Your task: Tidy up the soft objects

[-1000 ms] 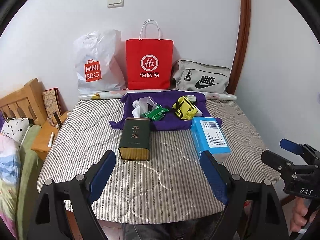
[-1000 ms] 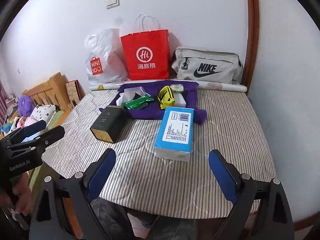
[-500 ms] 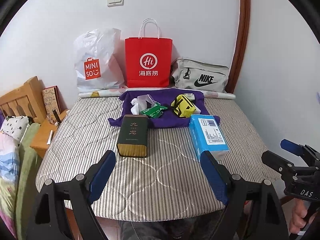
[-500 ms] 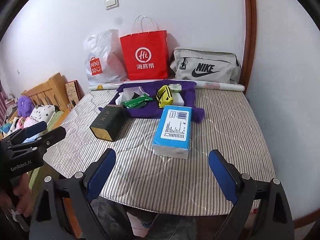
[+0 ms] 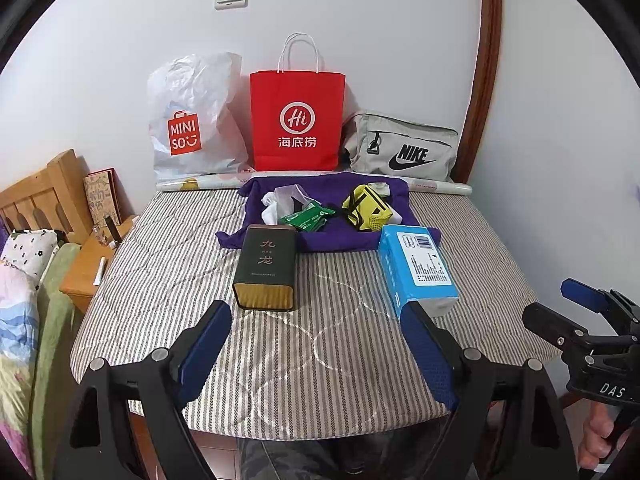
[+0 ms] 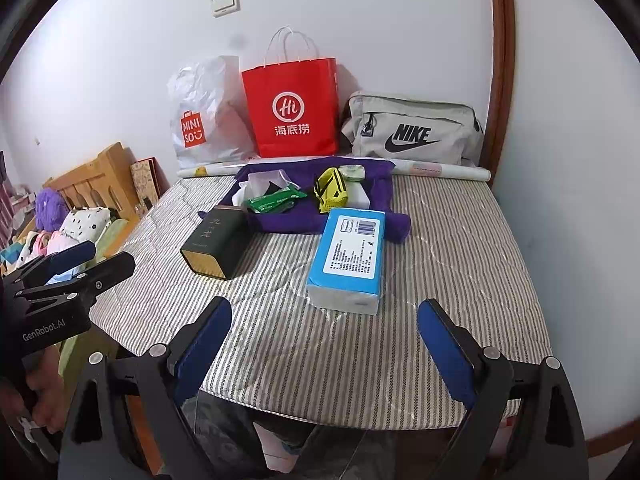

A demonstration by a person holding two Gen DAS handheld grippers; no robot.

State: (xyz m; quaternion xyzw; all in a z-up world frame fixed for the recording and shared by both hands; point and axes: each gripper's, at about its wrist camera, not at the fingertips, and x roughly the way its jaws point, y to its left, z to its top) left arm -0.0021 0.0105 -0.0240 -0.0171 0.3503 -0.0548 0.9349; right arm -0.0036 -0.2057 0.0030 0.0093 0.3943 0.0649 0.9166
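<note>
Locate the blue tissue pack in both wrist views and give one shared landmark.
Left wrist: blue tissue pack, right of centre, near end behind the right fingertip.
Right wrist: centre, lying ahead between the open fingers.
Landmark: red bag against the wall.

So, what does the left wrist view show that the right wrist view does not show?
Only the left wrist view shows the right gripper, at its right edge, and the wooden side table.
Only the right wrist view shows the left gripper, at its left edge, and a purple plush toy.
Both show the dark tin, the blue tissue pack, the purple cloth, and the three bags at the wall.
</note>
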